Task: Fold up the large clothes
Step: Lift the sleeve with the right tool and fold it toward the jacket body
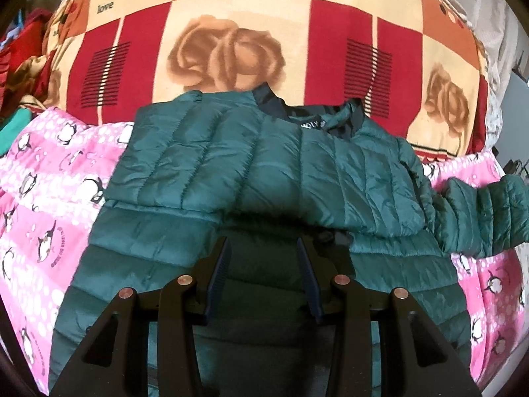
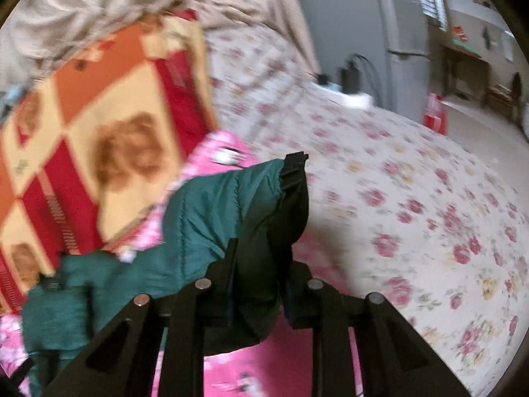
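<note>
Right gripper [image 2: 261, 284] clamped on the cuff end of a green puffer jacket's sleeve [image 2: 231, 211], lifted clear of the bedding, the black cuff binding poking up at 12 o'clock of the pads. Left gripper [image 1: 263, 264] poised just above the jacket's lower body, jaws partly apart, nothing pinched between them; contact with the fabric impossible to judge.

Green puffer jacket [image 1: 264, 178] spread front-down across a pink penguin-print blanket [image 1: 39, 198], collar [image 1: 310, 112] at 12 o'clock, one sleeve folded over the back on the left, the other trailing off toward 3 o'clock. Behind the collar, a large cushion or folded quilt [image 1: 231, 33] in red, orange and cream squares, printed with brown roses and the word "love". Under everything, a cream bedsheet [image 2: 413, 198] scattered with pink flowers, running off to 3 o'clock in the right wrist view. Beyond the bed: a grey wall, a white pipe or door frame, a louvred window, a red object on the floor, beige drapery at 11 o'clock.

Right wrist view heavily smeared by motion; far-room items unreadable. Collar label only partly legible. Jacket hem cut off below the left gripper's frame. Clothes heaped at 9 o'clock of the left view, mostly out of frame.
</note>
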Action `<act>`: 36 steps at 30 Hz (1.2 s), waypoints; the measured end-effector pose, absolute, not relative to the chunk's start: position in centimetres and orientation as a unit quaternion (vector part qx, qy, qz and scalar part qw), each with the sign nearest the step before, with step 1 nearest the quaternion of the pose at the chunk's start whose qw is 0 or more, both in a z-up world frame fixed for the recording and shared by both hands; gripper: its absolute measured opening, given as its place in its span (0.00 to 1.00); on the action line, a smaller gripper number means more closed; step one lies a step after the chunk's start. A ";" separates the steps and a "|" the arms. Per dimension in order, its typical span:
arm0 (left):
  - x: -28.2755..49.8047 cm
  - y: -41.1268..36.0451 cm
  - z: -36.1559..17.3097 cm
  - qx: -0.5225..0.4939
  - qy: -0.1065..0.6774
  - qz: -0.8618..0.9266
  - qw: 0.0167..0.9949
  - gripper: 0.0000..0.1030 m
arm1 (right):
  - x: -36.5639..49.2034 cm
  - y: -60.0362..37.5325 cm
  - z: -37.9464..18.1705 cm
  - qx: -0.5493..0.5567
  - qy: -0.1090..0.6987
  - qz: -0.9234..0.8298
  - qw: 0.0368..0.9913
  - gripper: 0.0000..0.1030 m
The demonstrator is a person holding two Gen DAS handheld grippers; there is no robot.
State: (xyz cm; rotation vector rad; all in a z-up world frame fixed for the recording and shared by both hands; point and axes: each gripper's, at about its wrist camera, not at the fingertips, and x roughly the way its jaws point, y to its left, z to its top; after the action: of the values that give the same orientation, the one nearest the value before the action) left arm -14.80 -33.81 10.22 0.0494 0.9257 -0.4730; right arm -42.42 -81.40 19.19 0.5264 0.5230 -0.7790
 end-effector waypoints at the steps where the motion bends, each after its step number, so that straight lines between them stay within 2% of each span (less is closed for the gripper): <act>1: -14.7 -33.6 10.4 0.023 0.440 -0.224 0.869 0.17 | -41.6 -80.5 19.8 0.251 0.245 -0.354 0.867 0.21; 7: -13.6 -32.1 10.8 0.025 0.433 -0.203 0.878 0.17 | -35.8 -75.1 22.1 0.230 0.245 -0.271 0.902 0.21; 14: -11.6 -29.8 11.1 0.030 0.419 -0.169 0.892 0.17 | -29.5 -68.0 21.7 0.203 0.273 -0.193 0.920 0.21; 36: -6.4 -25.0 8.6 0.002 0.438 -0.149 0.887 0.17 | -12.2 -50.1 14.5 0.163 0.393 -0.023 0.905 0.20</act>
State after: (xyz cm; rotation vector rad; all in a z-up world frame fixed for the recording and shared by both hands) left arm -6.38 -25.04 8.62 0.0035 0.9097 -0.3091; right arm -12.15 -50.11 14.53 0.3359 0.8129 -0.0478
